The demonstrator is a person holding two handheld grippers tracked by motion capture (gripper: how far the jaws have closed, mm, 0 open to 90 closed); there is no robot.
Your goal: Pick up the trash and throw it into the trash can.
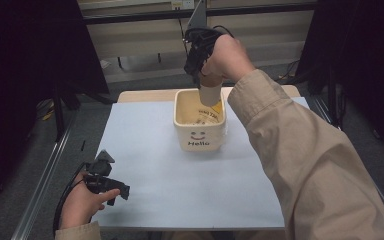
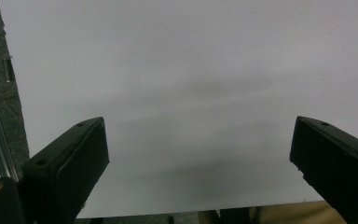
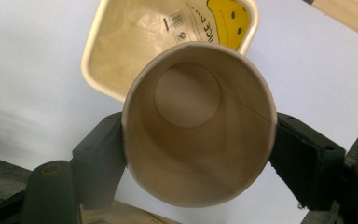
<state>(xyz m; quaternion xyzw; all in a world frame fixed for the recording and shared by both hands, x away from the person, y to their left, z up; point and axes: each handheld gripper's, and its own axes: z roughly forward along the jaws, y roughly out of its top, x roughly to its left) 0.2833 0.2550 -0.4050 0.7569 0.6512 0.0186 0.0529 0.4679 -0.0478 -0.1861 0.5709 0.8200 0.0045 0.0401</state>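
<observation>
Paper cup's (image 1: 211, 93) lower end hidden inside the container (image 1: 200, 141)

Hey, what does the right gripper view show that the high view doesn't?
Right gripper view: the inside of the paper cup, empty down to its round bottom, squeezed between the right gripper jaws. High view: the left gripper near the table's front left, the "Hello" smiley on the box's front. Both: the cream square box, the white tabletop.

Overhead forward-down; jaw cameras close
</observation>
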